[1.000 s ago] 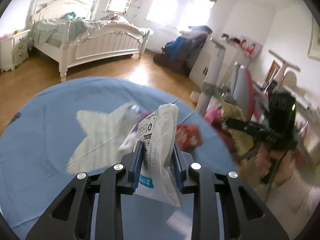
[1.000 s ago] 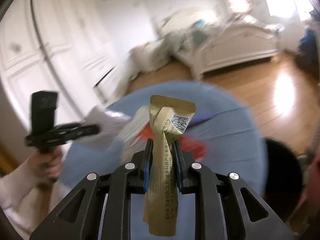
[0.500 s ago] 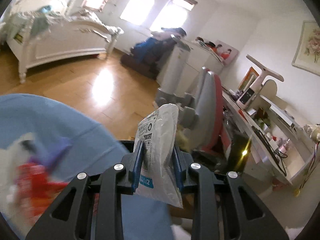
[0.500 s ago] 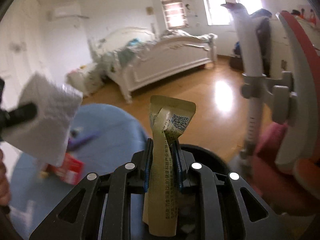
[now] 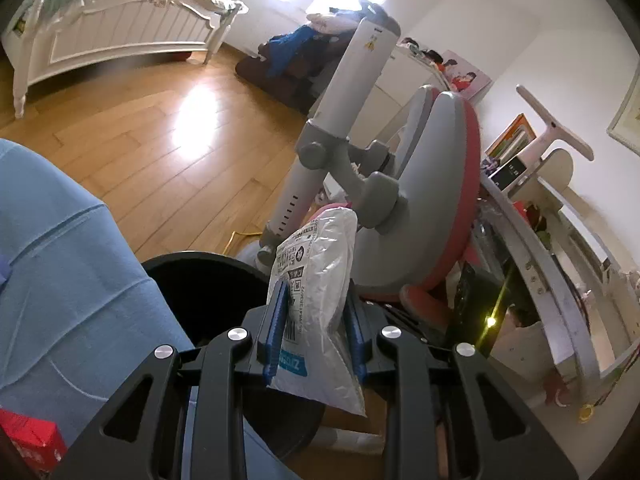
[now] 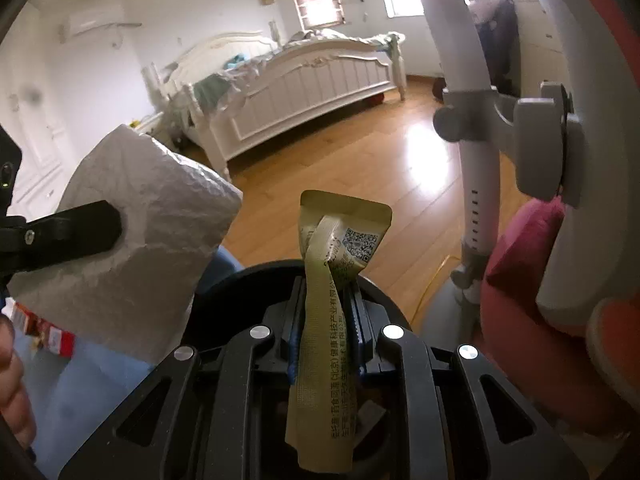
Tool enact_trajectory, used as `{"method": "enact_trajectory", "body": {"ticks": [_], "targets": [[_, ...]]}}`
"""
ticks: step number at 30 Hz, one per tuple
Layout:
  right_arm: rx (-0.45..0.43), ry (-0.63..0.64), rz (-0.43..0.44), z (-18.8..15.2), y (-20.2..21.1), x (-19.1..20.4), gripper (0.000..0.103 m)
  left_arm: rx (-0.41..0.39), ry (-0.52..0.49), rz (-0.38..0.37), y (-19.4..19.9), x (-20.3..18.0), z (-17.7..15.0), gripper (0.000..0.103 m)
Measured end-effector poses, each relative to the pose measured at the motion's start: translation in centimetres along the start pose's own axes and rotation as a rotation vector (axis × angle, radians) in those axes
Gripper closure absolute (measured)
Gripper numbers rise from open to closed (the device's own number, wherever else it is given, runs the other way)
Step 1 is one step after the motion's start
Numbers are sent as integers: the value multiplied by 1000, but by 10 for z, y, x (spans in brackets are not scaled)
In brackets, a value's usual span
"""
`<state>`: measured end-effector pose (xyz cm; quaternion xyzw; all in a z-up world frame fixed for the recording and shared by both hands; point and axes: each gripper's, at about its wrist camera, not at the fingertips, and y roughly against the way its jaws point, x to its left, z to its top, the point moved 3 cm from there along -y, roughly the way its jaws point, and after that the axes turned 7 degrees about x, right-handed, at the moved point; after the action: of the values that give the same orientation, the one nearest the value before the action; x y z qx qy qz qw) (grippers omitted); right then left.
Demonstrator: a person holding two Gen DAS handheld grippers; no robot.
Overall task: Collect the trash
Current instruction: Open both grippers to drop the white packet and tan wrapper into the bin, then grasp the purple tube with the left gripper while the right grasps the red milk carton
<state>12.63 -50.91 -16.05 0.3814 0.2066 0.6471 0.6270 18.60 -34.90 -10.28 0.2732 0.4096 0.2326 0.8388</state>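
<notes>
Blue cloth (image 5: 60, 280) covers the table at the far left of the left wrist view, with a red box (image 5: 30, 446) lying on it at the bottom corner. Just right of the table edge stands a black bin (image 5: 200, 280), its dark mouth open below both hands. The left gripper (image 5: 316, 320) hangs over the bin's right rim, its blue pads clamped on a clear plastic wrapper (image 5: 316, 300) with printed text and a blue stripe; the wrapper stands up between the fingers and droops below them. Right of it is a grey and pink chair (image 5: 432, 200), and beyond that a cluttered desk (image 5: 540, 260).

From the right wrist view, the same wrapper shows at the left as a white crinkled sheet, pinched by a black finger (image 6: 76, 232). In the middle, the right gripper (image 6: 324, 332) is closed tight on a crumpled olive-green sachet (image 6: 324, 340) bearing a QR code, held directly above the bin (image 6: 240, 292). A white bed (image 6: 304, 88) stands across the wooden floor (image 6: 360, 168).
</notes>
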Motion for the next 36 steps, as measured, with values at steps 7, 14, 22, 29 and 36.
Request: {"method": "enact_trajectory", "body": {"ticks": [7, 14, 22, 29, 36], "targets": [[18, -18, 20, -2, 1, 0, 16, -26, -15, 133, 12, 1, 1, 10], [19, -36, 53, -4, 22, 13, 16, -91, -50, 125, 64, -9, -11, 10], [28, 12, 153, 1, 47, 68, 16, -177, -10, 167, 149, 18, -34, 10], [72, 114, 322, 15, 58, 165, 16, -247, 127, 289, 228, 105, -64, 10], [174, 192, 447, 26, 39, 264, 16, -228, 241, 387, 260, 178, -91, 10]]}}
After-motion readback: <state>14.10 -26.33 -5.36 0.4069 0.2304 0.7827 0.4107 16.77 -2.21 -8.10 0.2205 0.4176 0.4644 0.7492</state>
